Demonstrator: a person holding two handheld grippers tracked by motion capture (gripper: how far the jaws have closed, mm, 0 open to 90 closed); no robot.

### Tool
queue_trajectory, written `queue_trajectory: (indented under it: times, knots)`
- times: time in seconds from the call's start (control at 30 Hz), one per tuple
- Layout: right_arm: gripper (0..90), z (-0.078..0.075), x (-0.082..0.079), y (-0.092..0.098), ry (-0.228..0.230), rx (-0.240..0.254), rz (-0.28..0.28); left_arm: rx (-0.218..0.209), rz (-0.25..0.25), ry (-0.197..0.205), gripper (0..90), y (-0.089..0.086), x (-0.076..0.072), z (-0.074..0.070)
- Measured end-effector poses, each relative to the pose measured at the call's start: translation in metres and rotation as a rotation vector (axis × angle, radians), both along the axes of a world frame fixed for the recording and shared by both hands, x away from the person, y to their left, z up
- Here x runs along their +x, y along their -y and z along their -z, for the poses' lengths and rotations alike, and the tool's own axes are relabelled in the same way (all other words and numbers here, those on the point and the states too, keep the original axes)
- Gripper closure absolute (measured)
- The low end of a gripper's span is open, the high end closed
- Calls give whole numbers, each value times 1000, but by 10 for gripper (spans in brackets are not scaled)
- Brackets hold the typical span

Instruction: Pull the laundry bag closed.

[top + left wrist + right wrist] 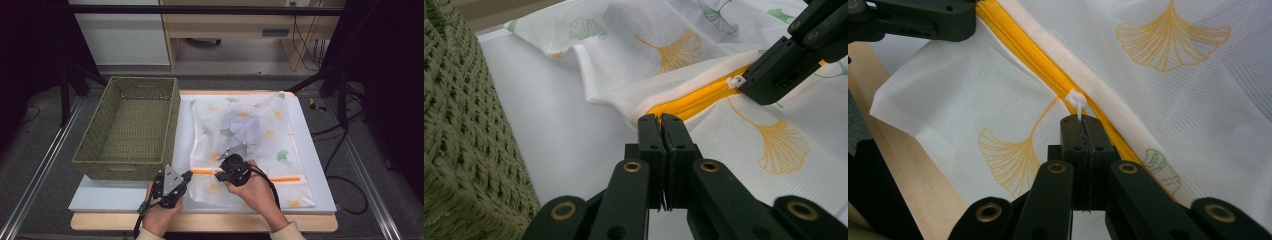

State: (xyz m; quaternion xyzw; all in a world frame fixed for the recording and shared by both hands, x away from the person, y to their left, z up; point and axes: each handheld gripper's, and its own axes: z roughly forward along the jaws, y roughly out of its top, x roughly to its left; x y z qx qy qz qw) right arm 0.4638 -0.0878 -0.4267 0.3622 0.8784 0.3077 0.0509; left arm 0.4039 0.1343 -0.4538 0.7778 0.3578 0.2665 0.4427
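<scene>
A white mesh laundry bag (250, 130) printed with ginkgo leaves lies flat on the white mat, and a greyish garment shows faintly through it. An orange zipper (285, 178) runs along its near side. My left gripper (190, 174) is shut on the bag's edge at the zipper's left end (659, 107). Just to its right, my right gripper (218, 175) is shut on the white zipper pull (1077, 102). In the left gripper view the right gripper (774, 75) holds that pull (736, 81). The left gripper (923, 17) crosses the top left of the right gripper view.
An empty green woven basket (130, 125) stands on the left, close beside the left gripper (464, 125). The white mat (115, 197) covers a wooden table whose front edge (200, 222) is near the person's hands. Cables hang off the right side.
</scene>
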Motion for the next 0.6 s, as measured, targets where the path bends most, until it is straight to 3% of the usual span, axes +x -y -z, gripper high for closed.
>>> queue_trajectory:
  times: [0.6]
  knots:
    - [900, -2, 0, 2, -2, -2, 8, 4, -1, 6, 885, 0, -1, -1]
